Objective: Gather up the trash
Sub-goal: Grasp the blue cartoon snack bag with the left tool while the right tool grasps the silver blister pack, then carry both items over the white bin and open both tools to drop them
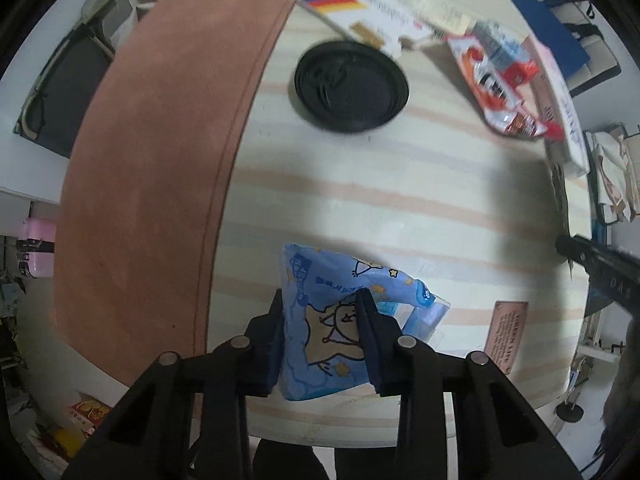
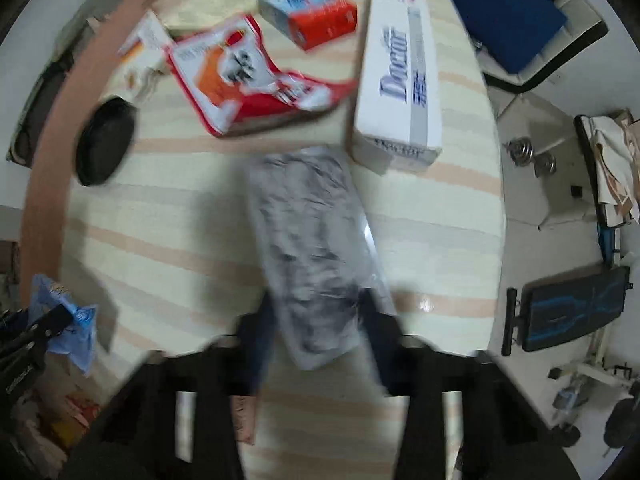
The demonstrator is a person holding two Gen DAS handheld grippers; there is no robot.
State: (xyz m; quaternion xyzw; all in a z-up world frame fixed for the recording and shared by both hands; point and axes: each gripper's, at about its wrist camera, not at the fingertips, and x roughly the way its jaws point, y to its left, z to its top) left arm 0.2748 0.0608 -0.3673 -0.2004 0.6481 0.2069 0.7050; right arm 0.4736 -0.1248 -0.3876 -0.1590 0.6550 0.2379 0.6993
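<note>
Left gripper [image 1: 320, 308] is clamped on one blue cartoon-print wrapper [image 1: 340, 320], low in the frame centre, near the striped table's [image 1: 360, 200] lower edge. Right gripper [image 2: 316, 312] straddles one crumpled clear plastic bag [image 2: 312, 248]; motion blur prevents telling whether its fingers are pressing it. Bare striped surface lies between the wrapper and one black round lid [image 1: 351, 86] above. Upper right holds one red-and-white snack bag [image 2: 248, 80], one red-and-blue small box [image 2: 308, 14] and one long white box [image 2: 404, 76] beside the table's right edge
</note>
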